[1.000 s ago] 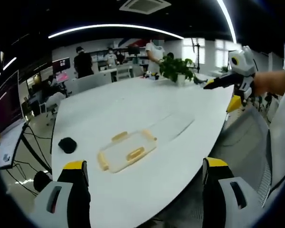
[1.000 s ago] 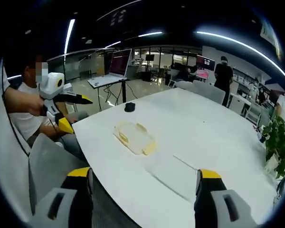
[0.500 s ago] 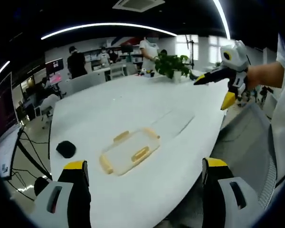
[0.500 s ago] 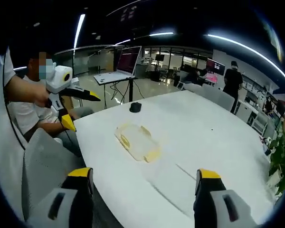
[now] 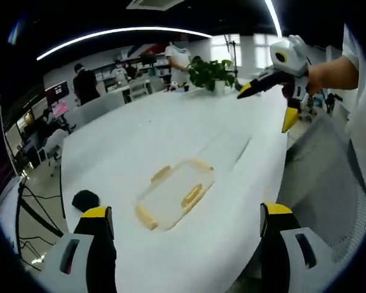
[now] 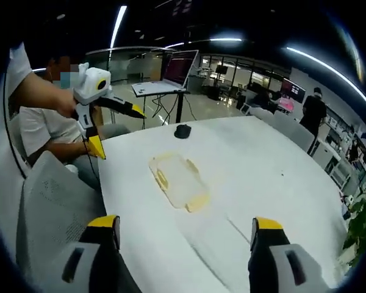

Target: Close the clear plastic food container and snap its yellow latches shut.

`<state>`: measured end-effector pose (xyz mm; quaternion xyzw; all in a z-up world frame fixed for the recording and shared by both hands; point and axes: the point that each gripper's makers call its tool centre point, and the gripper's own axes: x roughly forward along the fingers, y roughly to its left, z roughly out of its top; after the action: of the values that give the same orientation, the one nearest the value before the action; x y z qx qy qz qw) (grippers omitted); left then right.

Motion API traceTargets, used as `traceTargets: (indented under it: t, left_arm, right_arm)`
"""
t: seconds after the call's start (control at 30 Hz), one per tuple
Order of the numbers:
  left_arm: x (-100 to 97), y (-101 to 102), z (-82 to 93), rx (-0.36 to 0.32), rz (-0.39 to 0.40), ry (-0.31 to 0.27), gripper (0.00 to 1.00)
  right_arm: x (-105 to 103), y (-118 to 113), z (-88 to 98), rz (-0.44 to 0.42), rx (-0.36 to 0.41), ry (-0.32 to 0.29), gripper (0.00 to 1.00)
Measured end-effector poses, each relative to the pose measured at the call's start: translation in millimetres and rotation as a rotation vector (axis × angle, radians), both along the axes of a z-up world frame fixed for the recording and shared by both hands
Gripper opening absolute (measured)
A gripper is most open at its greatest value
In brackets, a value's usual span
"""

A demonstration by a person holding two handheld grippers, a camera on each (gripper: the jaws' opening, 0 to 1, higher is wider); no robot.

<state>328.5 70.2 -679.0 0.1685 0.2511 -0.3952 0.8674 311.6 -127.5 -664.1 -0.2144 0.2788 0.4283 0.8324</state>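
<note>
left gripper view: the clear plastic food container (image 5: 174, 194) with yellow latches (image 5: 191, 196) lies flat on the white worktop (image 5: 140, 140), beyond the wide-open, empty left tongs (image 5: 182, 235). a black mouse (image 5: 85, 199) sits left of it. right tongs (image 6: 182, 241) gape wide, holding nothing.

Left gripper (image 5: 182, 229): we see grey jaws with yellow tips; from the right gripper view (image 6: 110, 104), a white body, black-and-yellow beak, yellow trigger.
Right gripper (image 6: 182, 229): we've got the same build.
Clothing: white short sleeves (image 6: 15, 64).
</note>
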Motion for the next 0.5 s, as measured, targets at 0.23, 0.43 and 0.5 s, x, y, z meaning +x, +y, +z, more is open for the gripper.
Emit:
traceTargets:
  t: [0.23, 0.43, 0.5]
  left_arm:
    - [12.5, 1, -3.9, 0.018, -0.089, 0.009, 0.98]
    - [20.3, 3, -15.4, 0.072, -0.158, 0.012, 0.96]
    - [23.2, 5, -19.8, 0.091, -0.179, 0.013, 0.96]
  right_arm:
    - [11, 11, -8.1, 0.05, -0.024, 0.006, 0.85]
    - [21, 15, -14.7, 0.085, -0.041, 0.003, 0.84]
    - [24, 14, -19.5, 0.094, -0.06, 0.009, 0.81]
